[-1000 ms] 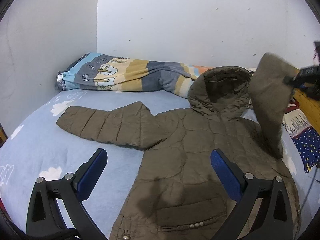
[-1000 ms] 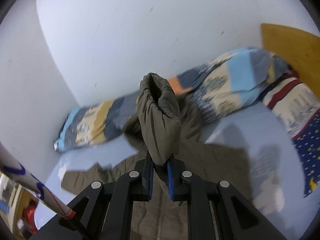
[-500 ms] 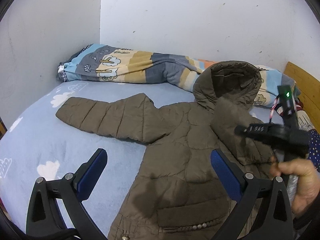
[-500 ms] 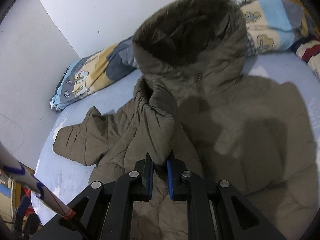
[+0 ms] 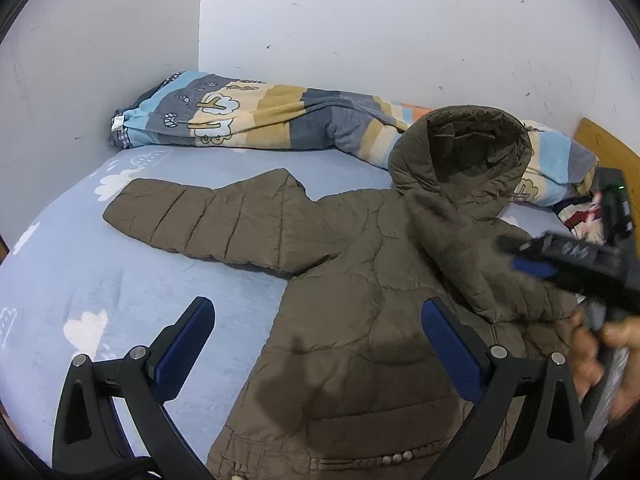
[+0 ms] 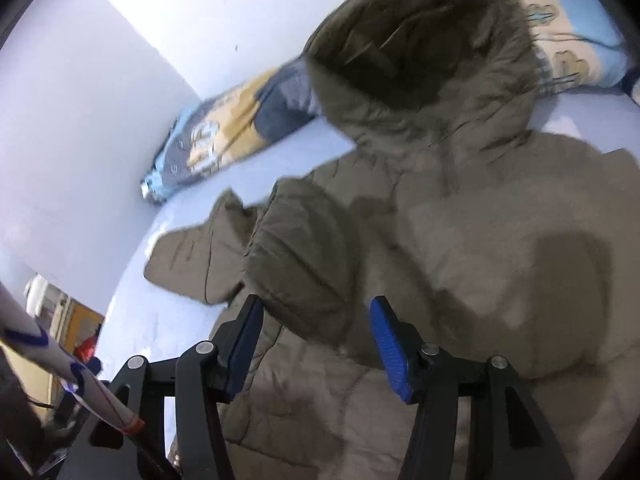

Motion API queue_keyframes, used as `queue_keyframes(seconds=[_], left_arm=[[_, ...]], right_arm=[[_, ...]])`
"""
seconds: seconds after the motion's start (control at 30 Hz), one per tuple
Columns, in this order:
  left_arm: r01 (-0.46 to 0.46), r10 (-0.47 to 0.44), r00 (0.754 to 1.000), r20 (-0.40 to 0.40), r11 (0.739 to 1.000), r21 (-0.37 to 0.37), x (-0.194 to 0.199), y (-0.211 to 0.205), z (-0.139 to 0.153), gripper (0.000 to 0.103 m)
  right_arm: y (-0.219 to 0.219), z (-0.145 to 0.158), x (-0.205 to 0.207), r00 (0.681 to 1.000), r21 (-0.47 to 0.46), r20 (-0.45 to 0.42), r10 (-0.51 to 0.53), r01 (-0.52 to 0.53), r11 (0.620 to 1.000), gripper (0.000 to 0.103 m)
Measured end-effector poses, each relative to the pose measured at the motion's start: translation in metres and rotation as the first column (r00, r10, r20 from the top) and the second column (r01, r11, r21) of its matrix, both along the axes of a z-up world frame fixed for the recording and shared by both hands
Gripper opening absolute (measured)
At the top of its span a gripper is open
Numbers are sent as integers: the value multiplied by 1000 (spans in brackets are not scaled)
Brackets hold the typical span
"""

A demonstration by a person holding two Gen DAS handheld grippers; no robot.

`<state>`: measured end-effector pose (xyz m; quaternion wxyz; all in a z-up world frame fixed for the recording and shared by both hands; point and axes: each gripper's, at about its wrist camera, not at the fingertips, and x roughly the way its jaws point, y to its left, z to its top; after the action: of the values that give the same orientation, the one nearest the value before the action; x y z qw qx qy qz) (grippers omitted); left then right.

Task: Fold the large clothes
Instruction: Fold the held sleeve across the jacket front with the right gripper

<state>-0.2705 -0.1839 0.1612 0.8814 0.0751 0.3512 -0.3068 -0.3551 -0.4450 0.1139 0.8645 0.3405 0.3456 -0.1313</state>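
a bed (image 5: 72,280) with a pale blue cloud sheet fills both views, with a striped rolled quilt (image 5: 260,116) along the wall at its far side. spread across it lies the olive padded jacket (image 5: 352,320), front up, hood (image 5: 460,152) propped toward the quilt. one sleeve (image 5: 208,220) stretches out flat over the sheet, not yet folded. the other sleeve (image 6: 304,256) is laid across the chest, so the first fold looks done. the right gripper (image 6: 316,340) sits just over that folded sleeve's cuff end, its jaws opening, the cloth between them but the pads off it. the left gripper (image 5: 316,344) hovers wide apart with nothing in it, above the jacket's lower body. judging from this, the outstretched sleeve, the hood and the body folds are all left.
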Motion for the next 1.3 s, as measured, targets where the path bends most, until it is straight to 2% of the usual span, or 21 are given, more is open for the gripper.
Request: queue_keyframes(seconds=[0.17,0.27,0.37,0.43,0.53,0.6,0.67,0.7,0.77,0.8,0.87,0.93,1.03,1.1,1.17,1.23,1.3], left_arm=[[7,-7,1000,0,1000,5,-2,-4,-2,103],[15,-15,1000,-1,1000,17,-3,-8,-5,103],[21,-21,1000,4,999,32,-5,-12,-8,103],[22,-22,1000,5,999,36,-4,-14,-9,103],[19,-19,1000,2,999,44,-2,-15,-11,103],[13,-13,1000,-2,999,42,0,-13,-11,103],[6,-6,1000,-6,999,35,1,-11,-10,103],[3,-3,1000,-8,999,32,1,-10,-10,103],[-1,1,1000,-14,1000,28,2,-8,-10,103],[0,0,1000,-17,1000,28,2,-8,-9,103],[0,1,1000,-15,1000,29,2,-8,-9,103],[0,1,1000,-15,1000,28,2,-7,-8,103],[-10,10,1000,-23,1000,27,6,-4,-8,103],[-12,13,999,-40,1000,24,10,-2,-9,103],[-13,14,999,-50,1000,27,12,-1,-10,103],[-12,14,998,-60,1000,26,14,1,-10,103],[-14,15,997,-70,1000,12,15,3,-9,103]], right_arm=[[-56,3,-49,986,-41,-32,-163,162,986,60],[-91,-3,-79,944,-128,-113,-312,297,946,60],[-116,-24,-93,878,-232,-257,-404,349,908,60],[-126,-42,-98,849,-243,-316,-422,358,902,60],[-131,-74,-96,848,-183,-385,-365,318,930,61],[-129,-75,-91,841,-218,-400,-363,298,930,61],[-126,-61,-90,818,-254,-403,-410,330,909,61],[-118,-48,-88,824,-291,-362,-435,344,893,61],[-95,-26,-76,866,-334,-289,-408,309,891,61],[-81,-19,-67,888,-336,-264,-375,280,899,61],[-54,-15,-44,937,-263,-239,-253,188,946,61],[-33,-19,-29,951,-229,-242,-194,139,964,61],[-4,-30,-3,949,-237,-283,-138,71,969,61],[2,-48,10,924,-255,-357,-136,44,966,61],[3,-61,14,908,-262,-394,-143,38,964,62],[1,-59,13,904,-253,-405,-136,32,967,62],[2,-42,-1,924,-225,-363,-121,39,973,62]])
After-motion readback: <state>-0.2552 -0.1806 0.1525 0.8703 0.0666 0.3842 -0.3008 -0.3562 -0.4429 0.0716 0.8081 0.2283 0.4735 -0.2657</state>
